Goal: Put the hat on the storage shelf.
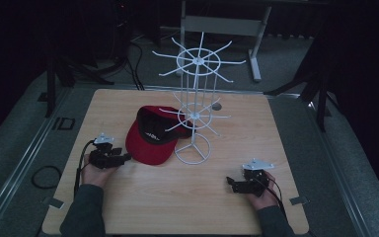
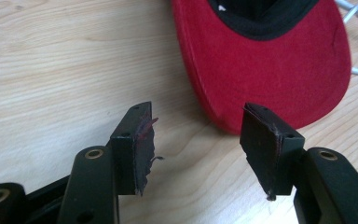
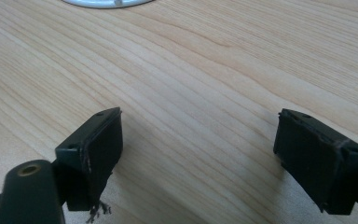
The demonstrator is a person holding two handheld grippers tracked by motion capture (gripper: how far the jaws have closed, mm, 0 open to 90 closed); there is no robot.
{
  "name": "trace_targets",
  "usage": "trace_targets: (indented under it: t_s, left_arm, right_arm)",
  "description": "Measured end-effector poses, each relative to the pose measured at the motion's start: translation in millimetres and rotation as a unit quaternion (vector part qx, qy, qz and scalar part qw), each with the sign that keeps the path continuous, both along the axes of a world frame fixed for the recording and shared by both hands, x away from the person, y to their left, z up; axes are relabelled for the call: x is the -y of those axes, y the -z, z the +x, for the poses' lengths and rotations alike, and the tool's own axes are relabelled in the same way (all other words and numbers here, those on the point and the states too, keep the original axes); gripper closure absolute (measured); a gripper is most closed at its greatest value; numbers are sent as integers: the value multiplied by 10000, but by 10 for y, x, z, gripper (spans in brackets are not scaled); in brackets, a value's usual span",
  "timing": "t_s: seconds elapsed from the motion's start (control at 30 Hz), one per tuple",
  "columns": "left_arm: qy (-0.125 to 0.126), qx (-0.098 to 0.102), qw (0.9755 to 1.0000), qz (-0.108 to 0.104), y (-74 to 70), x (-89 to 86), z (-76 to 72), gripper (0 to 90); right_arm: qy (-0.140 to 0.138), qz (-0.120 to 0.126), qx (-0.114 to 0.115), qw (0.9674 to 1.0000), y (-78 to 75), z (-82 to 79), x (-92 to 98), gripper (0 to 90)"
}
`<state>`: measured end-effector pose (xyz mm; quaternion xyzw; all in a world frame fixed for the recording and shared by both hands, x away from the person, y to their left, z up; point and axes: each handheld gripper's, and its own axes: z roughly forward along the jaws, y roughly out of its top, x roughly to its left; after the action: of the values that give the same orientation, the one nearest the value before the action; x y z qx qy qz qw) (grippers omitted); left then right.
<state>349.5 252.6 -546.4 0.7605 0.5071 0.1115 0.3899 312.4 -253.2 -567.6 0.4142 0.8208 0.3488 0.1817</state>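
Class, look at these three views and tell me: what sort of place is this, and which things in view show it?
Probably a lab or recording studio set up for manipulation demonstrations, not a shop. A lone wooden table stands among dark surroundings and stand legs, cables trail on the floor, and a person holds a left gripper and right gripper.

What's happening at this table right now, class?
A person holds a two-jaw gripper in each hand over a wooden table. The left gripper is open, its jaws just short of the brim of a red cap lying beside a white wire rack. The right gripper, also open, rests over bare wood. Nothing is gripped.
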Motion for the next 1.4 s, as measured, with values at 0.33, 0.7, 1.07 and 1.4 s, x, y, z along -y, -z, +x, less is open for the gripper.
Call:
trace_targets:
  t_s: [0.33,0.7,1.07,1.4]
  left_arm:
    - [431,-404,9980,-222,-5,64,270,484]
    - [824,-690,9938,-302,-1,213,288,539]
    - [1054,-810,9903,-406,46,411,354,519]
    - [1274,-1106,9834,-673,122,468,469,643]
  right_arm:
    - [1,0,0,10000,0,0,0,153]
    - [0,0,0,10000,0,0,0,153]
    - [0,-1,0,10000,0,0,0,153]
    - [-1,-1,2,10000,0,0,0,153]
